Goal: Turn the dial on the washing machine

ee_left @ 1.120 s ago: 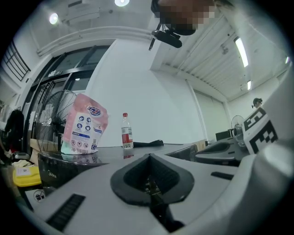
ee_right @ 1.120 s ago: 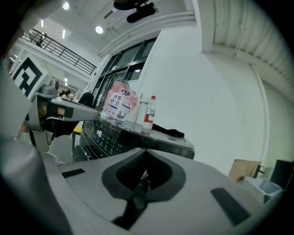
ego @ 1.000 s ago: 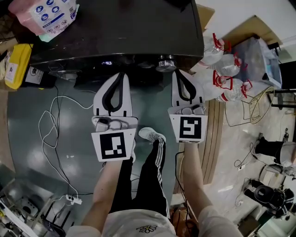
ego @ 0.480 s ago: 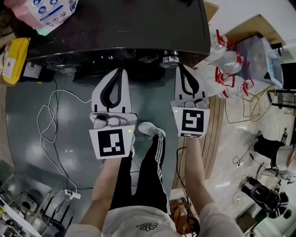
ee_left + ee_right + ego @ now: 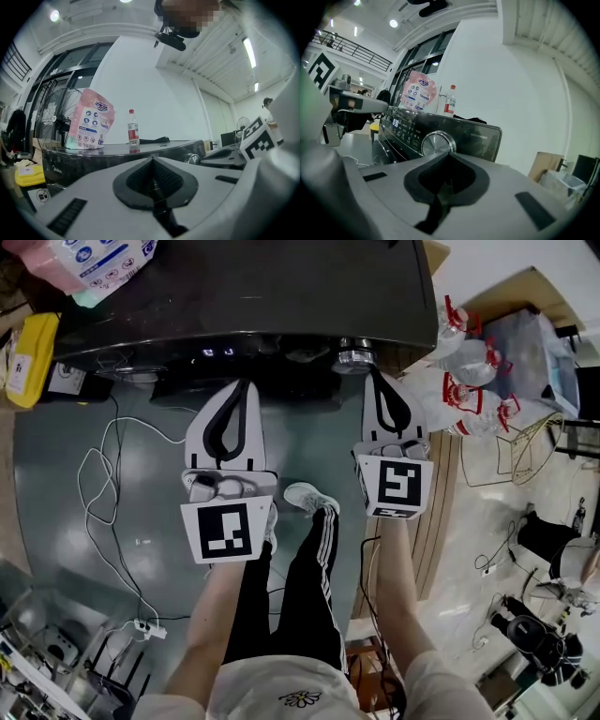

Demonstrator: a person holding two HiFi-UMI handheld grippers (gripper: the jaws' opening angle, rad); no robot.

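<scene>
The dark washing machine (image 5: 244, 287) fills the top of the head view. Its silver dial (image 5: 354, 356) sits on the front panel at the right end. My right gripper (image 5: 373, 376) is shut and empty, its tips just below and slightly right of the dial, a small gap away. In the right gripper view the dial (image 5: 436, 143) stands just beyond the closed tips of the right gripper (image 5: 449, 155), beside lit panel icons. My left gripper (image 5: 246, 383) is also shut and empty, pointing at the machine's front further left. The left gripper (image 5: 152, 160) shows its jaws pressed together.
A pink detergent bag (image 5: 94, 263) and a bottle (image 5: 133, 130) stand on the machine's top. A yellow box (image 5: 28, 352) lies at the left, white cables (image 5: 103, 474) trail over the floor, and red-capped plastic jugs (image 5: 459, 395) crowd the right side. The person's shoe (image 5: 309, 498) is below.
The head view has drifted, so the machine and dial sit further right. The right gripper moved right with the dial and rolled slightly. Both grippers stay shut.
</scene>
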